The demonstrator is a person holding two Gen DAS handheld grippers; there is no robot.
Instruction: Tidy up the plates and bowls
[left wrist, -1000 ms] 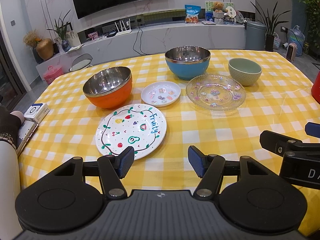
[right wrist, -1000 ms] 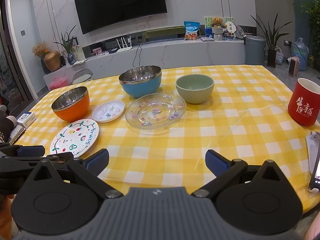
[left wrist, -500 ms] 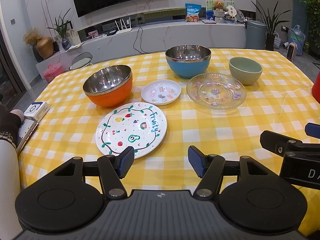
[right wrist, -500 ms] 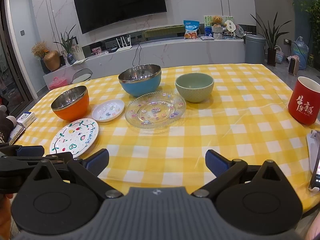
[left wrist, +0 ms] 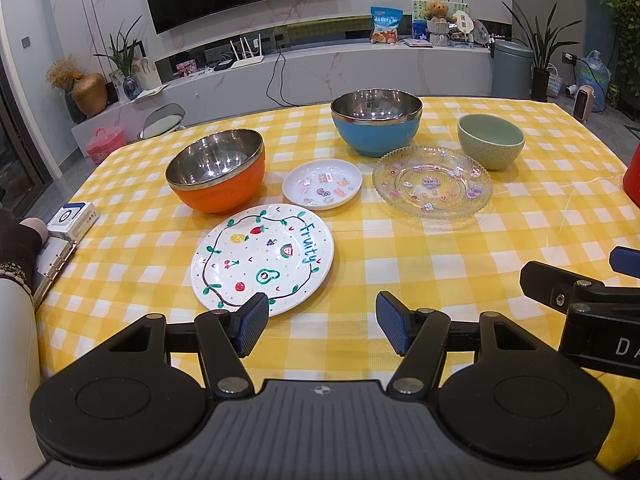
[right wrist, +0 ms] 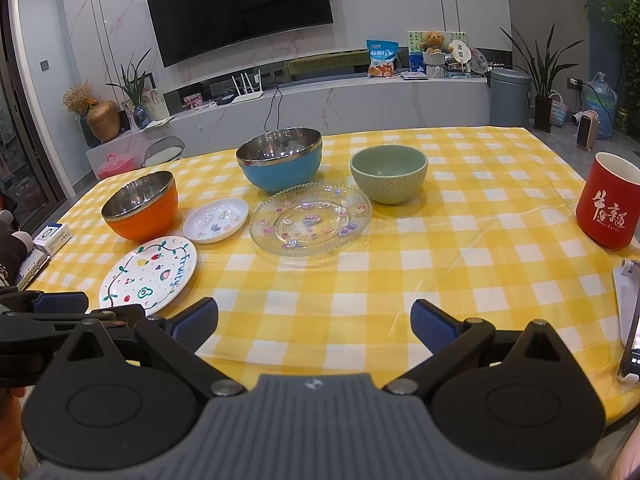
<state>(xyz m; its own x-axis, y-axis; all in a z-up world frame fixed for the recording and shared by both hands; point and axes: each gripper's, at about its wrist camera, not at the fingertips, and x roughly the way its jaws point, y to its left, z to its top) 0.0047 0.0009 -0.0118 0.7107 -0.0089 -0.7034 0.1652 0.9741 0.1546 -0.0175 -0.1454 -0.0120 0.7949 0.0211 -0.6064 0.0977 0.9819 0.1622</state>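
Yellow-and-white checked cloth covers the table (left wrist: 400, 240) before us, and on it the dishes lie spread apart, none stacked; we hold the left gripper (left wrist: 322, 328) low over the near edge with its blue pads (left wrist: 253, 322) parted and nothing between them, the left pad just at the near rim of the fruit-painted plate (left wrist: 262, 258); our right gripper (right wrist: 314, 324) hovers likewise over bare cloth, its fingers spread wide and empty. Behind the painted plate stands the orange bowl (left wrist: 218, 170), steel-lined, close to the plate's far rim, though we cannot tell whether they touch; just to its right lies the small white dish (left wrist: 322, 184) with little pictures on it; further right sits the clear glass plate (left wrist: 432, 182), its rim scalloped. Beyond the glass plate stand the blue bowl (left wrist: 376, 126), also steel-lined, and the green bowl (left wrist: 491, 141), near the plate's far edge. From the right wrist view we see a red mug (right wrist: 610, 200) with white characters well off to the right, and a phone (right wrist: 632, 344) at the table's right edge; at the far left a small blue-and-white box (left wrist: 72, 220) rests beside a ring binder (left wrist: 54, 264).
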